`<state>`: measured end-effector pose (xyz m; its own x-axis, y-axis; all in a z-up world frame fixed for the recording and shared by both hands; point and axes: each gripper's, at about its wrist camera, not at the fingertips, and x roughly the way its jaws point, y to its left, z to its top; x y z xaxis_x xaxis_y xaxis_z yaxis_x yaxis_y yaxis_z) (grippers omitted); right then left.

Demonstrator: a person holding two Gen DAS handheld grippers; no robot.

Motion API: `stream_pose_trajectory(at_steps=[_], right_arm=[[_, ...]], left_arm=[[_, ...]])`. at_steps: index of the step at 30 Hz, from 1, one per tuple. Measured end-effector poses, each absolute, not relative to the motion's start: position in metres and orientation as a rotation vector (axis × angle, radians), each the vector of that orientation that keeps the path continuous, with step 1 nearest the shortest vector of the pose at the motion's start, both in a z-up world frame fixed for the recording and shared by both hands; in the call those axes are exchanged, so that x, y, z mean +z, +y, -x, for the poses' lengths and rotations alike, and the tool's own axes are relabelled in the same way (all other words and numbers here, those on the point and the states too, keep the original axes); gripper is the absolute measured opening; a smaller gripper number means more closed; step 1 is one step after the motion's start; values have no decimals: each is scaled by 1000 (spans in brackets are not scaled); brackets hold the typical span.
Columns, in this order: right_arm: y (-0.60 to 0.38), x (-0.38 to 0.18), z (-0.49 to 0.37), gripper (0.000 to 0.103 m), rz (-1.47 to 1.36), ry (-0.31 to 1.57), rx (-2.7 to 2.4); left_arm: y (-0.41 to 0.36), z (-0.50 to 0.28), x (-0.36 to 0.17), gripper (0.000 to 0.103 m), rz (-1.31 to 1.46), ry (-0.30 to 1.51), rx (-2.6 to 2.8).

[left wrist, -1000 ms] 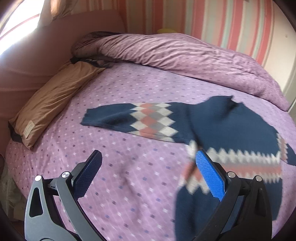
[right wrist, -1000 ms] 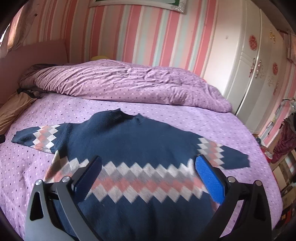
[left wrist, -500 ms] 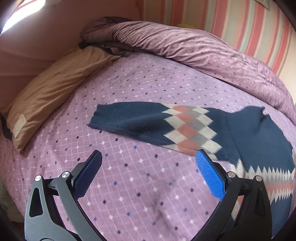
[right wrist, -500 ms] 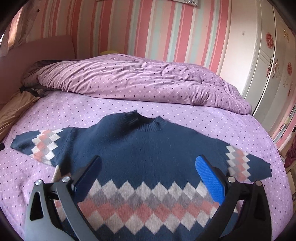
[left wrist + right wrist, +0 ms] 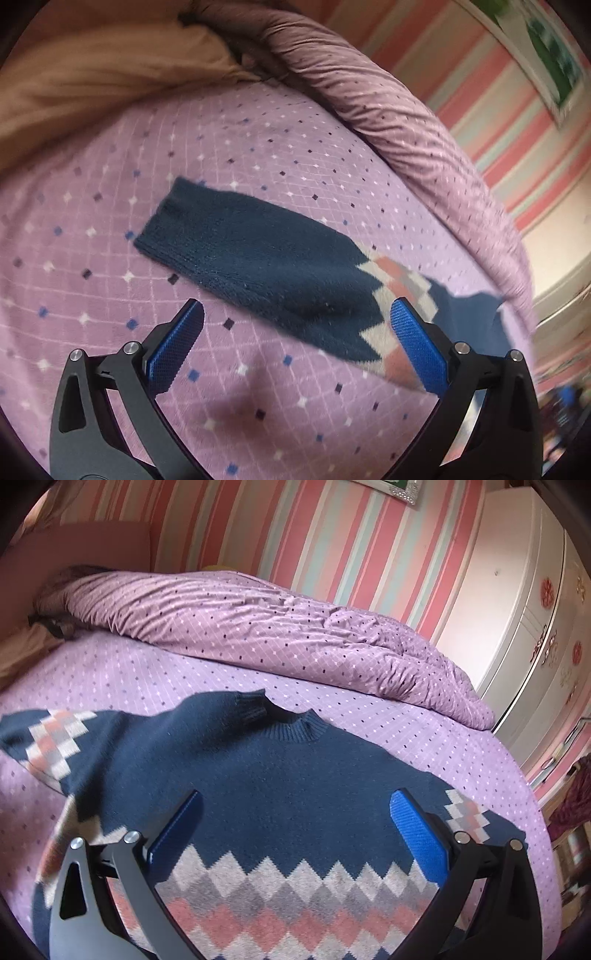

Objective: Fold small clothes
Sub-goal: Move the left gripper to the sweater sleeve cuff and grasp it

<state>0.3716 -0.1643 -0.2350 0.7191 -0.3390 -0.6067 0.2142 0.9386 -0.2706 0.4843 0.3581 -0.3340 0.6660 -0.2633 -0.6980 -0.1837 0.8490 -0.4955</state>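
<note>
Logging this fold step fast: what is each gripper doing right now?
Left gripper: open, empty, over the sweater sleeve.
Right gripper: open, empty, over the sweater body.

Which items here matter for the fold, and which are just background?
Job:
- navy sweater, spread flat
- its outstretched sleeve
- left gripper, open above the sleeve
- right gripper, open over the sweater body

Lying about:
- bunched purple duvet
- tan pillow
- white wardrobe

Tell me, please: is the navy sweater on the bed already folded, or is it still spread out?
Spread out. The sweater lies flat on the bedsheet, collar showing, both sleeves stretched sideways; the left sleeve lies straight.
</note>
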Motion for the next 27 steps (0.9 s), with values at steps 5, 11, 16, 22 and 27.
stream_pose_trajectory(at_steps=[5,11,16,22,27], right_arm=[[-168,-248,-375,102,204,720,-320],[-169,-253,-377,102,221,722,-333],[-171,-258,-377,102,219,732,-341],[-171,-259,-376,102,231,723,-356],[-175,-260,-375,102,236,726,-363]], left_arm=[[374,-497,-357,100,645,862,-24],[386,-515,-369,100,667,867,40],[391,-525,-371,95,622,884,93],[389,-531,-371,47,545,908,139],[395,-532,-373,10,511,918,184]])
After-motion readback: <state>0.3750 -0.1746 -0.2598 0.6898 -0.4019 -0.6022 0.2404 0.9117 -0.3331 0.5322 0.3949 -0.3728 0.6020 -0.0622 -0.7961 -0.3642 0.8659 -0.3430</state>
